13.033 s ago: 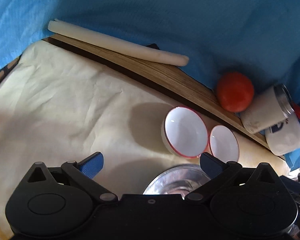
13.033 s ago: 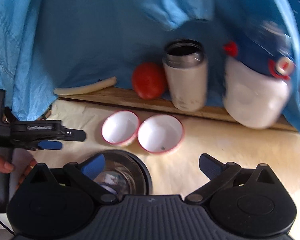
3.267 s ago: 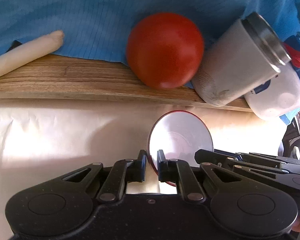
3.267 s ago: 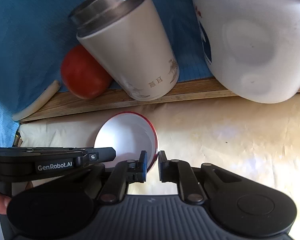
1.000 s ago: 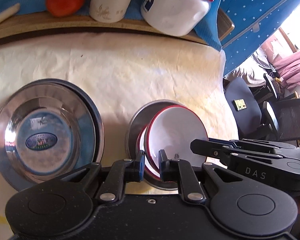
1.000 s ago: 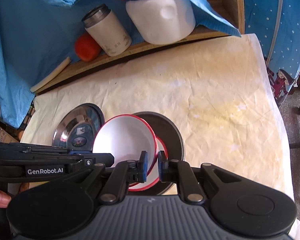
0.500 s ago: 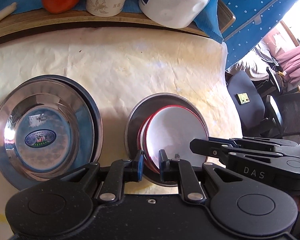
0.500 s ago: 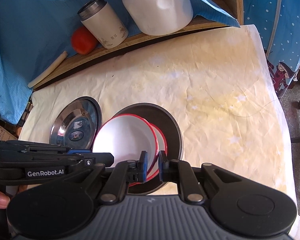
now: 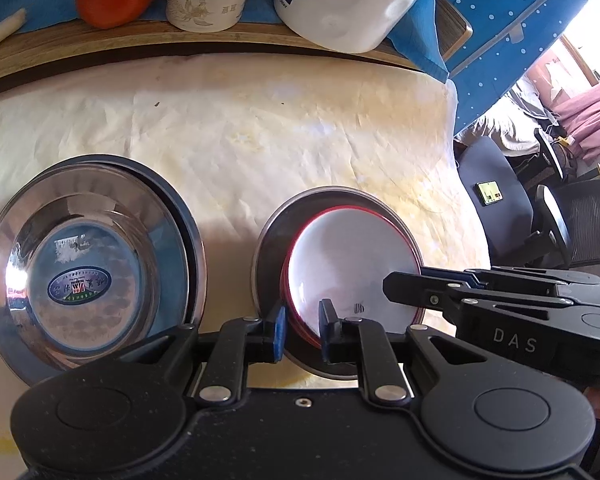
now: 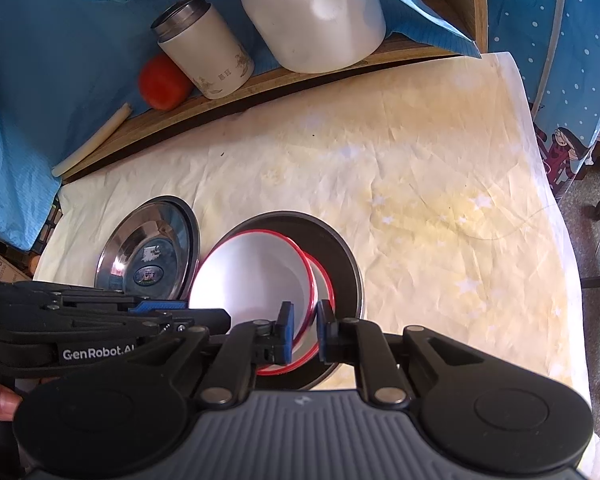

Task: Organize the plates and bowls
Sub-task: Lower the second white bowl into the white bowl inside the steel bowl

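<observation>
Now that lowered into steel bowl point(image 9: 284, 224), nested red-rimmed bowls point(image 9: 352, 264) — pinched narrowly by left gripper point(image 9: 302, 330) and right gripper point(image 10: 303, 330) — await release.

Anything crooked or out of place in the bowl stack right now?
Yes. The two red-rimmed bowls sit off-centre in the steel bowl, and the top one leans, its rim offset from the one below. Both the left gripper and the right gripper grip their rims.
</observation>
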